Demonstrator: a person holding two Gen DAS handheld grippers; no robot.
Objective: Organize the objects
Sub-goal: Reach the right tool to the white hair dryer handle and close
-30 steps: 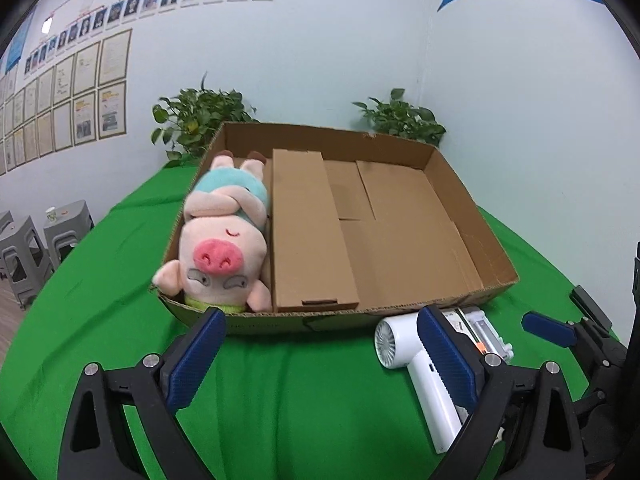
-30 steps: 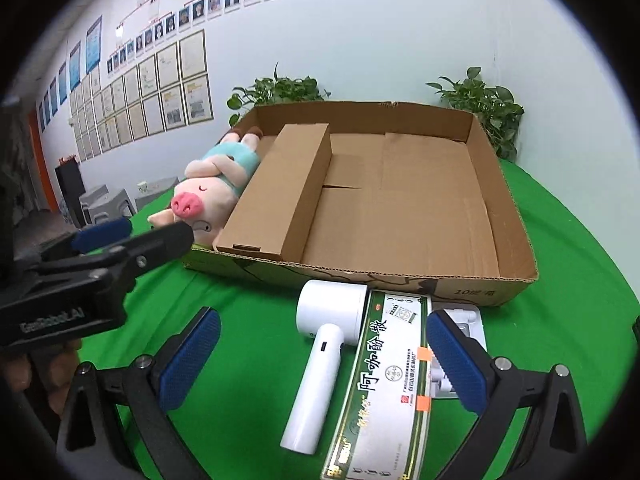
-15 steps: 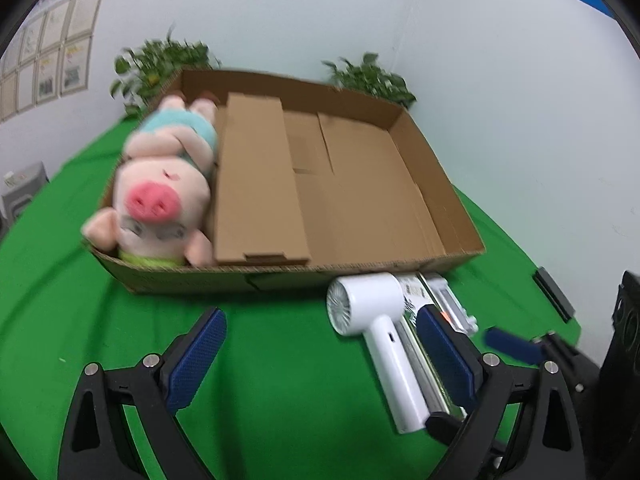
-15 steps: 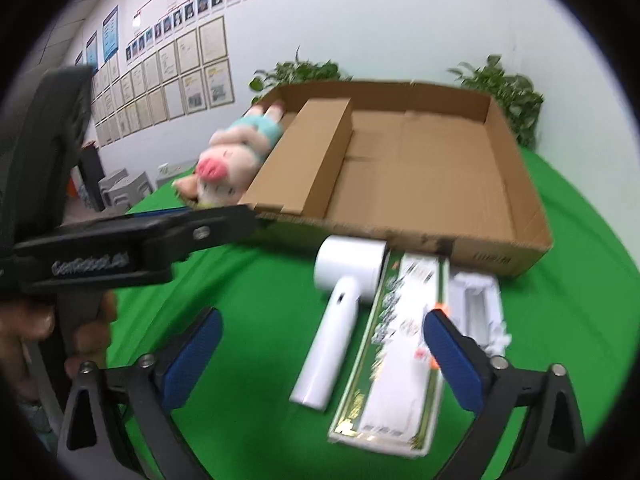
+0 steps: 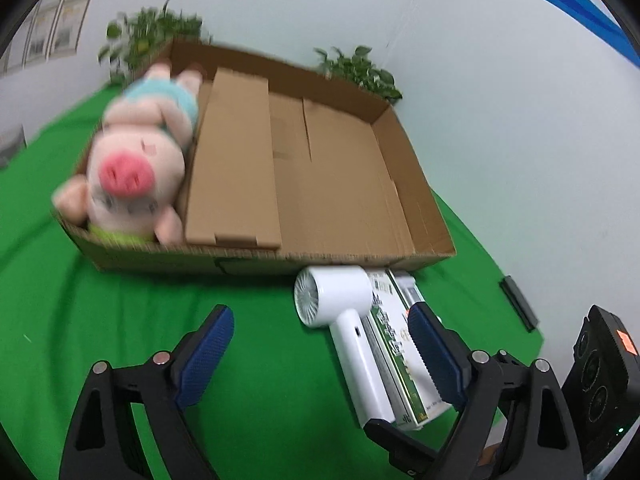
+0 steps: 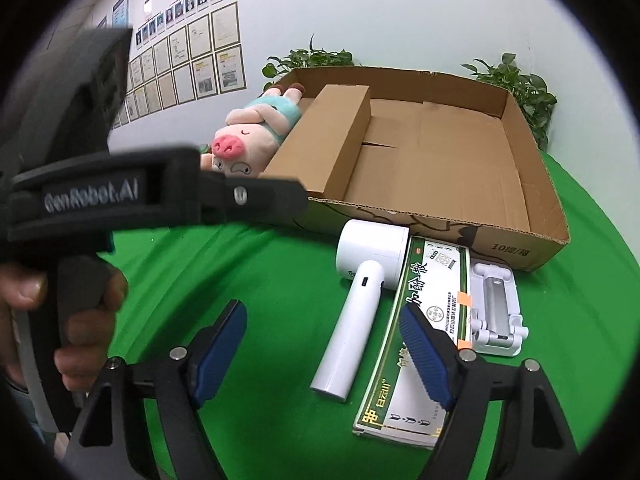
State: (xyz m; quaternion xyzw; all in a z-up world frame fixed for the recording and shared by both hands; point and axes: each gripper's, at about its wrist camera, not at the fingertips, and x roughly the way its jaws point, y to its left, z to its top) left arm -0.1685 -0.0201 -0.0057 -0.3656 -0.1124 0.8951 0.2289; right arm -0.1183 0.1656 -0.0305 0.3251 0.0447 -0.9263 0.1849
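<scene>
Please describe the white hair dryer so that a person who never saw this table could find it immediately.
Find the big cardboard box on the green table. In front of its near wall three things lie side by side. The hair dryer is the leftmost: plain white, with a round barrel and a straight handle, beside the flat green-and-white carton.

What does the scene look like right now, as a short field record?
surface: green cloth
cardboard tray: holds pig plush and closed brown box
outside tray, side by side: white handheld fan, green-and-white carton, white stand
left gripper: closing, nothing between jaws
right gripper: closing over fan handle, no contact
</scene>
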